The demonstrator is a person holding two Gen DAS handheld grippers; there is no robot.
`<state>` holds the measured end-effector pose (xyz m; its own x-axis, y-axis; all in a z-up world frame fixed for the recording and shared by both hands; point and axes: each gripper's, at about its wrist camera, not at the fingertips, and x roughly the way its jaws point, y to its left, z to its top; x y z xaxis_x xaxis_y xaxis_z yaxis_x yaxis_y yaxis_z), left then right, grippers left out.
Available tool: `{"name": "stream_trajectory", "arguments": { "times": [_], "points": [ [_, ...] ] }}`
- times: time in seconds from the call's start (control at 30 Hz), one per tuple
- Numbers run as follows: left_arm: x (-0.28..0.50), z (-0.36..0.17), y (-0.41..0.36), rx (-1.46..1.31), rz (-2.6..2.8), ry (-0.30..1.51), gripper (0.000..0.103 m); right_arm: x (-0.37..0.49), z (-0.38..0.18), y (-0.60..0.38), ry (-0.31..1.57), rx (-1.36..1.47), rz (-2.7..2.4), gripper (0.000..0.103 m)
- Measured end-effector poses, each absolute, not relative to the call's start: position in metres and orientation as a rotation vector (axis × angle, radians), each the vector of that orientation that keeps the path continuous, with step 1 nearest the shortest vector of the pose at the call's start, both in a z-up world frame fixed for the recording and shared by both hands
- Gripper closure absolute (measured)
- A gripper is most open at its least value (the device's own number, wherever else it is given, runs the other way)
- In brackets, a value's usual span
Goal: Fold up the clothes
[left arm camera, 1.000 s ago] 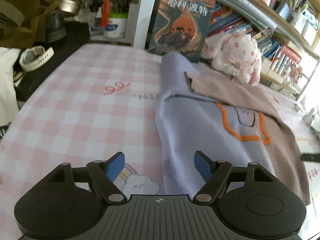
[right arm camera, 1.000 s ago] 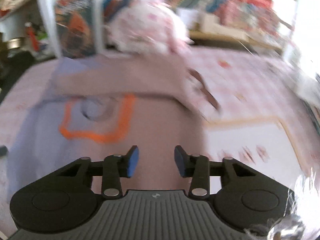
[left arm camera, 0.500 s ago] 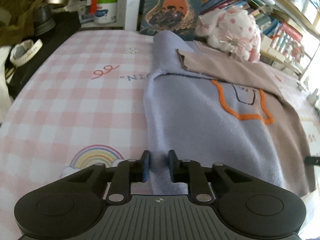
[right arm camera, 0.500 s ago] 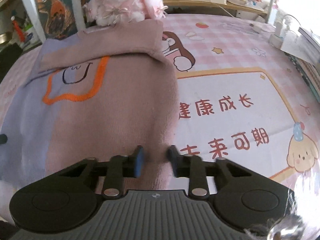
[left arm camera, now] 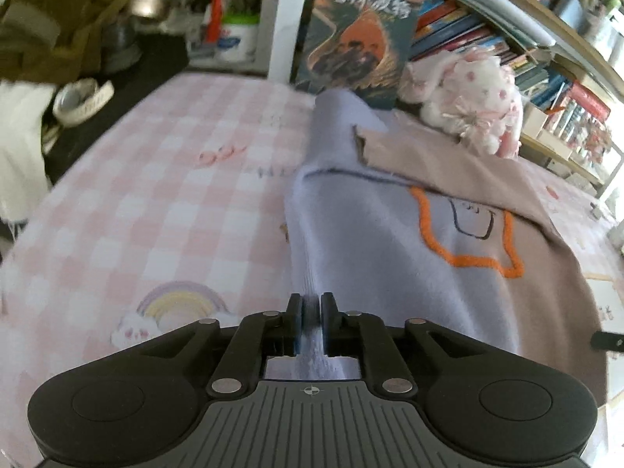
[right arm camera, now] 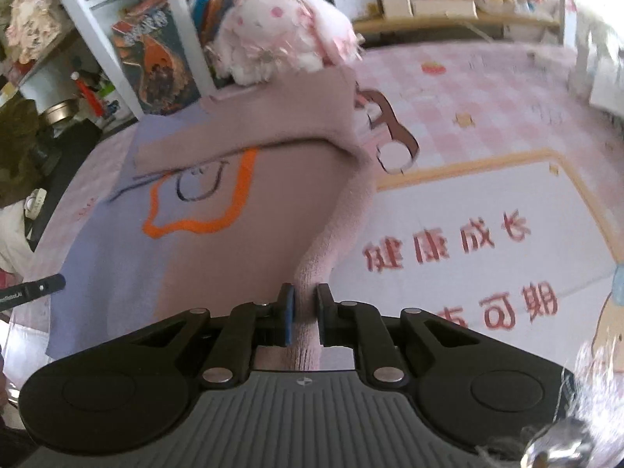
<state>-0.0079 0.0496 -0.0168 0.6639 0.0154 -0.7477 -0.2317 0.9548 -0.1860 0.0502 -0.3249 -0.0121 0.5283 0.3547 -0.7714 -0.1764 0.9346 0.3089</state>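
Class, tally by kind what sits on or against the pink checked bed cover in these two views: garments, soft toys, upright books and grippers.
Garments: 1, the sweater
Soft toys: 1, the plush rabbit
Upright books: 1, the poster-cover book
Grippers: 2, left gripper, right gripper
Total: 5

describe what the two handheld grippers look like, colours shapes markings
Both are alike: the left gripper and right gripper have a wide black body ribbed along the middle, a small crosshair mark, round discs at each side, silver pivot pins and black linkage fingers with blue pads. No cables or sleeves show.
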Motion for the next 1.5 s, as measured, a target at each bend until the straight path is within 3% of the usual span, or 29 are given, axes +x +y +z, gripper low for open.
{"name": "stream_trajectory", "arguments": {
  "times": [0.23, 0.33, 0.37, 0.4, 0.5, 0.67, 0.8, 0.97, 1.1, 1.2, 1.23, 1.27, 1.5],
  "points": [
    [-0.015, -0.031, 0.054, -0.343, 0.155, 0.896, 0.077, 0.054, -0.026, -0.342, 1.022, 0.280, 0.318, 0.081],
    [-0.017, -0.035, 0.049, -0.340, 0.170, 0.899, 0.081, 0.055, -0.030, -0.341, 1.042, 0.258, 0.336, 0.081],
    [-0.016, -0.035, 0.047, -0.330, 0.171, 0.900, 0.086, 0.056, -0.030, -0.339, 1.044, 0.243, 0.343, 0.081],
    [-0.015, -0.034, 0.045, -0.320, 0.170, 0.902, 0.098, 0.056, -0.030, -0.337, 1.042, 0.224, 0.350, 0.086],
    [-0.018, -0.031, 0.045, -0.318, 0.166, 0.894, 0.099, 0.053, -0.021, -0.333, 0.994, 0.195, 0.391, 0.092],
    [-0.022, -0.026, 0.044, -0.315, 0.157, 0.880, 0.098, 0.039, 0.003, -0.335, 0.844, 0.234, 0.479, 0.092],
    [-0.026, -0.022, 0.044, -0.313, 0.151, 0.869, 0.097, 0.045, -0.013, -0.337, 0.939, 0.233, 0.418, 0.091],
    [-0.033, -0.029, 0.050, -0.337, 0.155, 0.895, 0.086, 0.045, -0.030, -0.345, 1.033, 0.274, 0.369, 0.081],
    [-0.036, -0.035, 0.049, -0.362, 0.135, 0.902, 0.074, 0.041, -0.035, -0.348, 1.052, 0.291, 0.372, 0.079],
    [-0.035, -0.035, 0.046, -0.343, 0.128, 0.897, 0.079, 0.040, -0.033, -0.344, 1.048, 0.267, 0.376, 0.079],
    [-0.034, -0.036, 0.047, -0.342, 0.128, 0.902, 0.093, 0.039, -0.033, -0.343, 1.047, 0.258, 0.379, 0.082],
    [-0.033, -0.036, 0.047, -0.342, 0.129, 0.908, 0.097, 0.039, -0.034, -0.342, 1.053, 0.251, 0.386, 0.091],
    [-0.043, -0.032, 0.047, -0.380, 0.136, 0.909, 0.099, 0.031, -0.027, -0.347, 1.042, 0.251, 0.411, 0.093]
  ]
}}
